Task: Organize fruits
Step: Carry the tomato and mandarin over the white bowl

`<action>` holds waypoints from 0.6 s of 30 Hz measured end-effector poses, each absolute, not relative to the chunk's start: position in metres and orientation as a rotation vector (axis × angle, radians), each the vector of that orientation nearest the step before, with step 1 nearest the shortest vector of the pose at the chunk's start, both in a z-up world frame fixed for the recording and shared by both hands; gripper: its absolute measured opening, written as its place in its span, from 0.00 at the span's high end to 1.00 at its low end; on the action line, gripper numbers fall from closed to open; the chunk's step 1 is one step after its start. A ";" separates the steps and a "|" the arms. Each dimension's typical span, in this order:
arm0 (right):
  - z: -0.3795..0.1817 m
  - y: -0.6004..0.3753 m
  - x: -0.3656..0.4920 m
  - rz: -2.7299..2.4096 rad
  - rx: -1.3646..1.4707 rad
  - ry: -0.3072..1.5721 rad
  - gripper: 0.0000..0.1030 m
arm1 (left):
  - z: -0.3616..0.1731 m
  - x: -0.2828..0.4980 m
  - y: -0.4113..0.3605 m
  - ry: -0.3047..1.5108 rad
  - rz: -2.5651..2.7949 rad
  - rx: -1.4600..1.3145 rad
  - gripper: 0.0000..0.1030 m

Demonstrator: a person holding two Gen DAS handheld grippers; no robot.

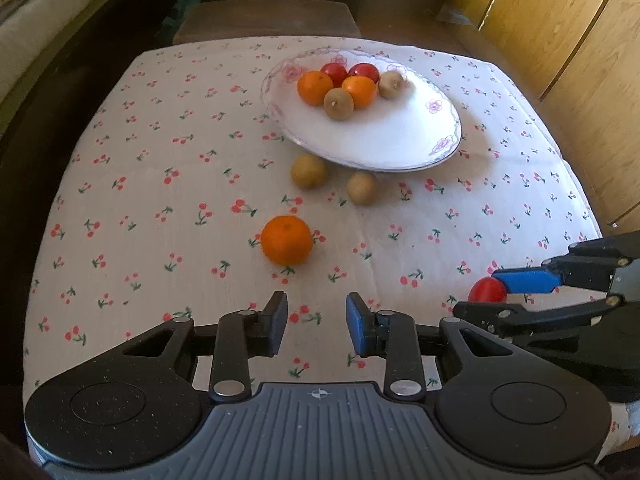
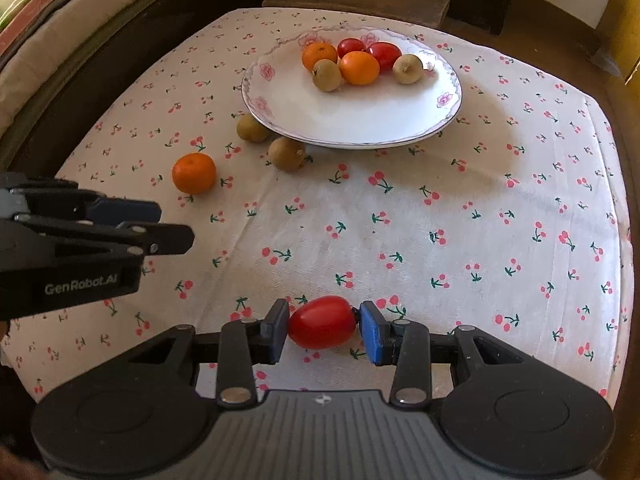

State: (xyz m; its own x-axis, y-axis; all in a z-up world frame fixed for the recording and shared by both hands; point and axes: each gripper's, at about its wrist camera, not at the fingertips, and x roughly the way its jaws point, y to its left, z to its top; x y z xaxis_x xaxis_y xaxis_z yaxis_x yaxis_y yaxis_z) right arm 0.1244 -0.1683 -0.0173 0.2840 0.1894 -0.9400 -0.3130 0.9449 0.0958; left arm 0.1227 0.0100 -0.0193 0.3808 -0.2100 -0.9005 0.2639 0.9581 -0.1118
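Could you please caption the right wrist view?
Right gripper grips a red tomato above the cherry-print cloth, plate ahead.

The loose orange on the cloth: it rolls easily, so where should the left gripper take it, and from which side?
Grip the orange across its widest middle, left gripper coming straight ahead with open fingers either side. It is round, sits alone, and nothing blocks its flanks.

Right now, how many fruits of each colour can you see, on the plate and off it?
Orange: 3, two on the plate and one on the tablecloth.
Brown: 4, two on the plate and two on the cloth beside its rim.
Red: 3, two on the plate and one red fruit between the right gripper fingers.
Total: 10 fruits.
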 end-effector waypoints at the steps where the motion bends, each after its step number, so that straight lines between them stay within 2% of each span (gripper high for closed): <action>1: -0.018 -0.169 0.125 0.340 -0.116 1.239 0.62 | -0.020 0.124 0.007 1.140 -0.307 0.056 0.60; 10: -0.015 -0.175 0.131 0.342 -0.086 1.221 0.62 | -0.024 0.132 0.000 1.153 -0.308 0.048 0.57; 14: -0.009 -0.176 0.133 0.349 -0.064 1.200 0.62 | -0.008 0.134 0.016 1.129 -0.307 -0.018 0.48; 18: -0.004 -0.173 0.134 0.362 -0.055 1.190 0.62 | 0.002 0.139 0.027 1.109 -0.246 -0.007 0.46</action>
